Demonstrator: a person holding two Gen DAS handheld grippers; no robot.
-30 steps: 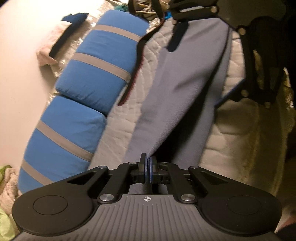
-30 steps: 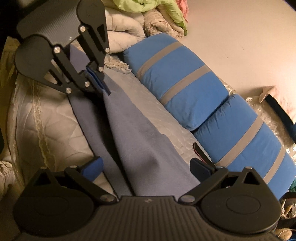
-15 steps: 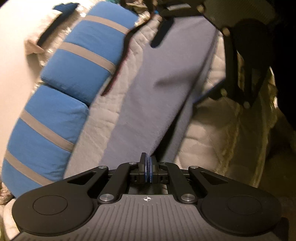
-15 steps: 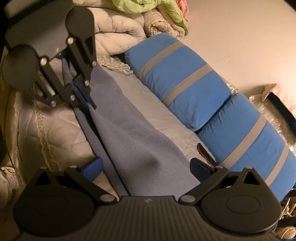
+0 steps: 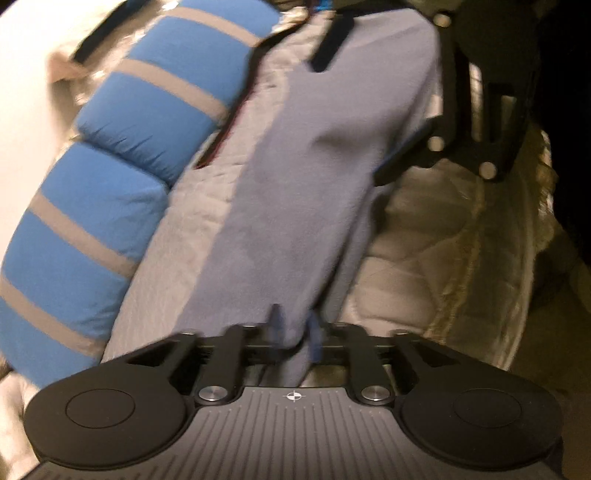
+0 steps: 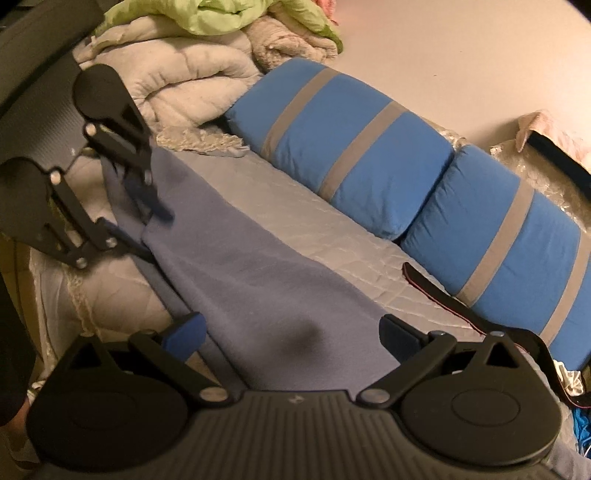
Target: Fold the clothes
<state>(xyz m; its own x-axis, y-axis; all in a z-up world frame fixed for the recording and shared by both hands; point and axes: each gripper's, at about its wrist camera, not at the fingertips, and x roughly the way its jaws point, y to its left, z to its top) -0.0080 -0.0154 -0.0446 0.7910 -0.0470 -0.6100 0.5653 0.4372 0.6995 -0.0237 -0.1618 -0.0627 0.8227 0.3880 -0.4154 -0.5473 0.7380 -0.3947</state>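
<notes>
Grey-blue cloth [image 5: 303,206] lies in a long band along the bed [image 5: 436,243], on the quilted mattress cover, running between the two claws. Left claw [image 5: 293,328] has its fingers slightly apart with the near end of the cloth bunched between them; the frame is motion-blurred, so whether the pads actually press the fabric cannot be told. From the right wrist view the left claw [image 6: 147,221] sits at the far end of the cloth, a dark blue fingertip [image 6: 159,210] lying over the fabric. Right claw [image 6: 291,332] is spread wide, blue pads either side of the cloth, fabric passing between them and under the body, nothing pinched. In the left view the right claw [image 5: 376,110] hangs over the far end, one finger on the cloth top, the other off its right edge. Along the wall side, just beside the cloth: two blue pillows [image 6: 354,147] with grey stripes, end to end. A dark strap [image 6: 436,291] with red edging lies on the mattress between cloth and pillows. Beyond the left claw, a rumpled cream quilt [image 6: 184,81] with a green blanket [image 6: 229,18] on top. Pink cloth [image 6: 546,125] and crinkled plastic sit past the pillows by the wall [image 6: 443,44].
</notes>
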